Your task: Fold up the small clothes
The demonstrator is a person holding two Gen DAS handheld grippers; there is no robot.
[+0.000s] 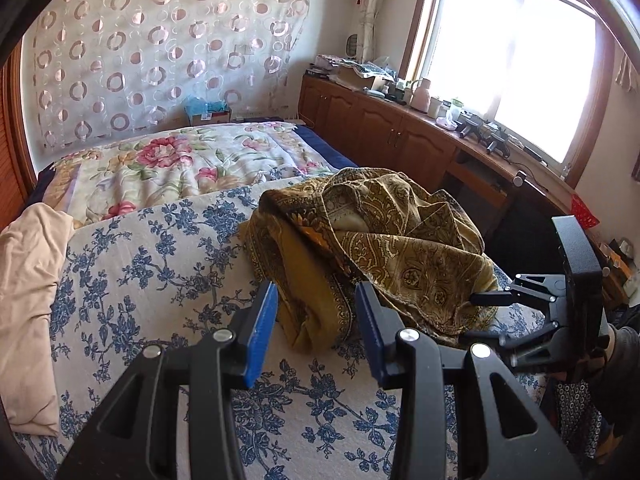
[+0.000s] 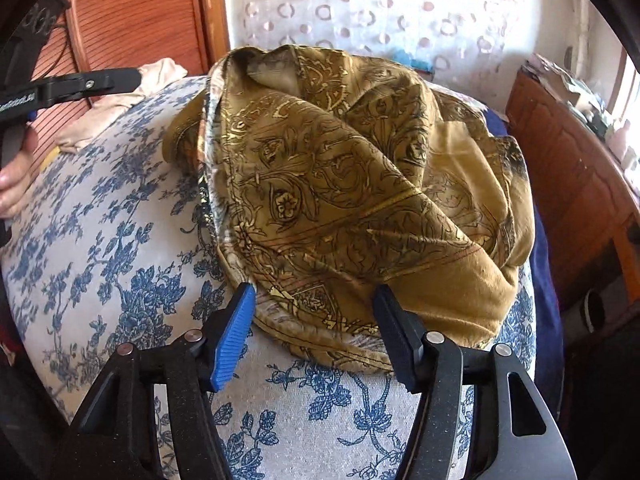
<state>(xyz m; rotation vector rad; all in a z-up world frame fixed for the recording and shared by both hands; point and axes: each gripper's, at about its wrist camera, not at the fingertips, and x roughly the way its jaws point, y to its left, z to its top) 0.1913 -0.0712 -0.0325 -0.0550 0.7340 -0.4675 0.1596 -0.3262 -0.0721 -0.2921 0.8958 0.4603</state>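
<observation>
Approaching the crumpled mustard-gold paisley cloth (image 2: 352, 200), we have both tools aimed down at its near side. It lies heaped, not yet spread or folded, on the white bedcover with blue floral print (image 1: 160, 264), near that cover's edge by the wooden cabinets (image 1: 384, 120). A beige garment (image 1: 28, 280) lies well apart at the far left of the same cover.

We judge the step in hand to be finding a hem or corner, so that the heap can be opened flat before any fold is made. This would explain why each tool sits low and close to the cloth's border.

Right gripper (image 2: 316, 336): the jaws stand partly apart, straddling the patterned hem that lies on the cover. The blue ribbed pad (image 2: 232, 344) sits just beside the hem; we see no fabric pinched, so the gripper is released.

Left gripper (image 1: 316, 332): the jaws stand partly apart, with the plain mustard fold of the cloth showing between them. The blue pads (image 1: 262, 332) do not press on it; nothing is grasped.
</observation>
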